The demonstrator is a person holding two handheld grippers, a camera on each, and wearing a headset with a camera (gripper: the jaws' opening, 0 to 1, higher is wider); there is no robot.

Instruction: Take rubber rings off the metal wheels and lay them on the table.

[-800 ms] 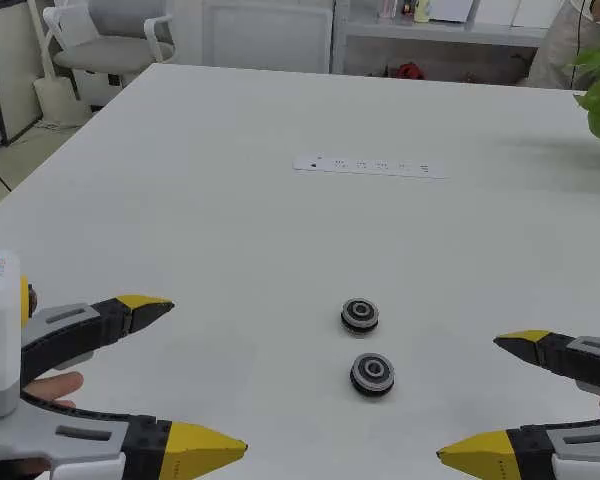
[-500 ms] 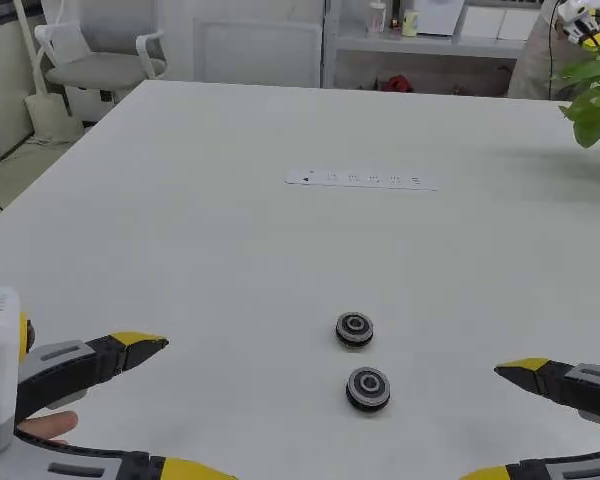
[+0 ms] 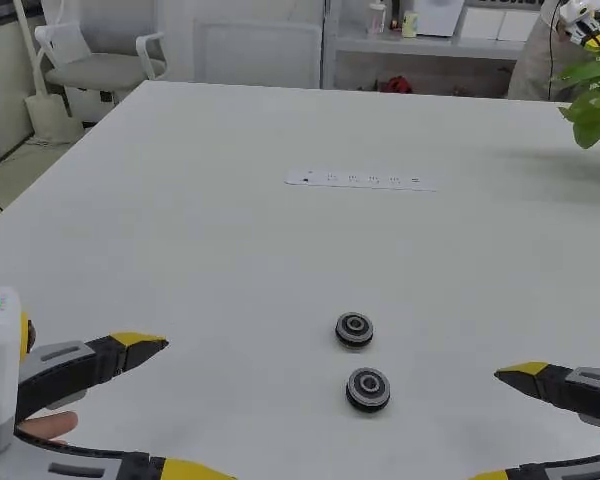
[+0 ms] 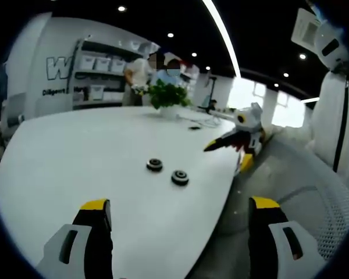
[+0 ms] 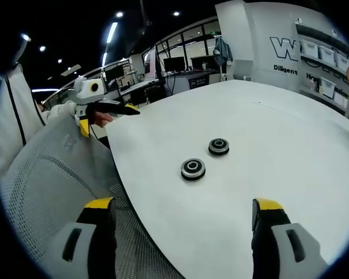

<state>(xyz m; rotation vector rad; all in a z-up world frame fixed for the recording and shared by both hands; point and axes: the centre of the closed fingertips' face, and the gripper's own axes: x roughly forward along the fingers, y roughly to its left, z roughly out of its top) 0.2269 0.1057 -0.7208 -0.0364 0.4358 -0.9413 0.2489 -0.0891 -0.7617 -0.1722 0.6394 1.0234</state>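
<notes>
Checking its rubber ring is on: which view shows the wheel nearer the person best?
The head view: it looks down on the nearer wheel, so its dark rim around the hub is clear. The right gripper view shows the wheel from a lower angle; the left gripper view shows the wheel small and dim.

The head view is bright, evenly lit and sharp. The white surface carries no glare, and the near wheel casts only a faint soft shadow. Both gripper views are fisheye and bend straight edges. A light strip and spots glow on a dark ceiling, and the distance looks soft.
</notes>
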